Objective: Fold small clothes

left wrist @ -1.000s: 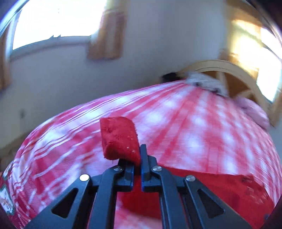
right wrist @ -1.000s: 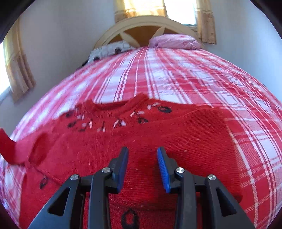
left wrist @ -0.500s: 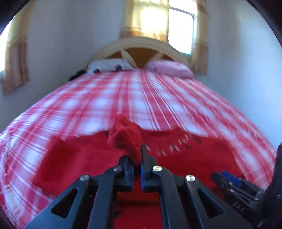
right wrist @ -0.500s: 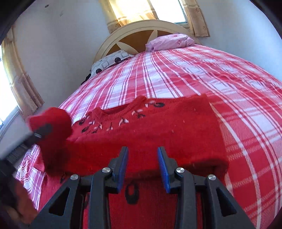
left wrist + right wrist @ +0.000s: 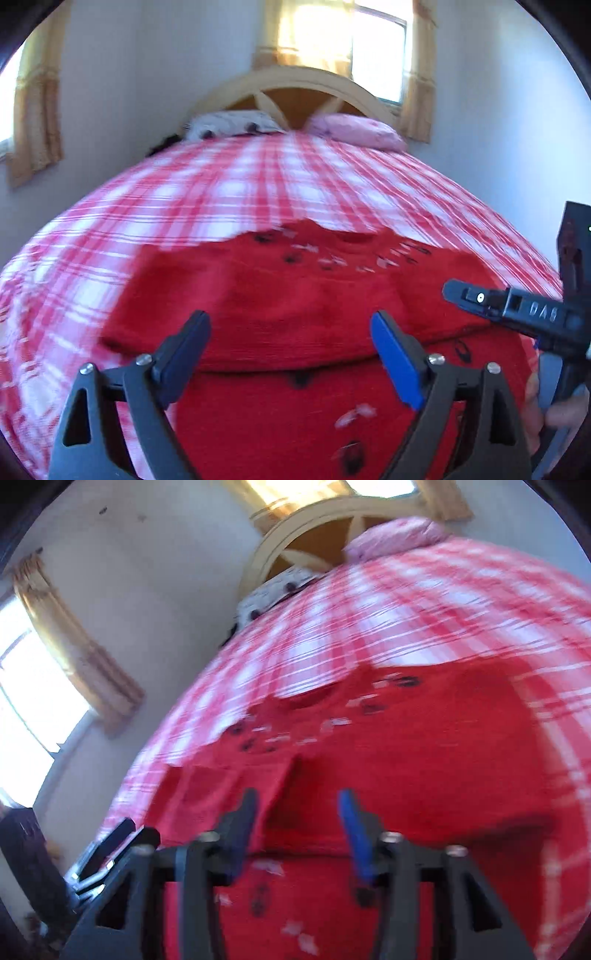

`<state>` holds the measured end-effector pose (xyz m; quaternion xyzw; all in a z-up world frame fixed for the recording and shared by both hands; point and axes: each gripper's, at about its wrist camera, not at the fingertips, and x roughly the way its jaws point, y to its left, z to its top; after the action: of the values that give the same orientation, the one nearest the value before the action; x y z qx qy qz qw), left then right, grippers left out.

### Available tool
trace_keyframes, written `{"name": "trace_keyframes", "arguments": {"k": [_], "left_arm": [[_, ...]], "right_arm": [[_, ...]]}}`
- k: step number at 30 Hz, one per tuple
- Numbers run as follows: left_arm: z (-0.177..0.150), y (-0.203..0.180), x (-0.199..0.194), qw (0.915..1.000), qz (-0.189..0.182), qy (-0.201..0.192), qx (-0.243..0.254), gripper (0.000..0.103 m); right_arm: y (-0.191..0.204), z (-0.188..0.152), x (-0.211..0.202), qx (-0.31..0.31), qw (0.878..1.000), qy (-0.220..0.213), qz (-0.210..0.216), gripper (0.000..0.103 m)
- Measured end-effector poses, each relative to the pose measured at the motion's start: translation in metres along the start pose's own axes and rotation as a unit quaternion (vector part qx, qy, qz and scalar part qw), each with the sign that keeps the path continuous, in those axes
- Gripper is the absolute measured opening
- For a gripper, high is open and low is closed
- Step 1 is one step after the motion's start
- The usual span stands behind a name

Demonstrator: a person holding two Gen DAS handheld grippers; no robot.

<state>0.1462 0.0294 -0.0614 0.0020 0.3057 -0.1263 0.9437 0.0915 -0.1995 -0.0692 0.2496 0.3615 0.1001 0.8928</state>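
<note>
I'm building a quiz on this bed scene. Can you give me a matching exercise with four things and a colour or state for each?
Things:
1. sweater
2. left gripper
3. pillow on the right
4. bedspread

Descriptions:
A. pink, against the headboard
B. red and white plaid
C. jaws wide apart, nothing between them
D. red knit, lying on the bed with both sleeves folded in across its front

Pairs: 1-D, 2-C, 3-A, 4-B
</note>
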Motion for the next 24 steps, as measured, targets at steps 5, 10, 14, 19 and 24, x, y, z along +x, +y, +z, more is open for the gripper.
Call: {"name": "trace_keyframes", "arguments": {"k": [5,10,14,19,24], "left_arm": [[-0.005,0.043,0.013,0.9947,0.088,0.040,-0.036,0.091],[-0.026,0.081,0.016,0.9875,0.103,0.073,-0.095,0.091],[-0.038,0.090,0.017,0.9841,0.091,0.089,-0.124,0.091],[-0.031,0.096,0.033,0.9798,0.115,0.097,-0.132,0.091],[-0.023,0.110,0.052,0.9680,0.135,0.110,-0.181,0.091]], "right_arm": [[0.024,-0.004,0.044,-0.022,0.999,0.041,-0.028,0.063],[0.056,-0.023,0.071,-0.116,0.988,0.057,-0.078,0.023],[0.071,-0.016,0.073,-0.144,0.984,0.065,-0.083,0.009],[0.117,0.022,0.034,-0.185,0.982,0.007,-0.039,0.009],[0.159,0.066,-0.008,-0.193,0.980,-0.048,0.021,0.006]]}}
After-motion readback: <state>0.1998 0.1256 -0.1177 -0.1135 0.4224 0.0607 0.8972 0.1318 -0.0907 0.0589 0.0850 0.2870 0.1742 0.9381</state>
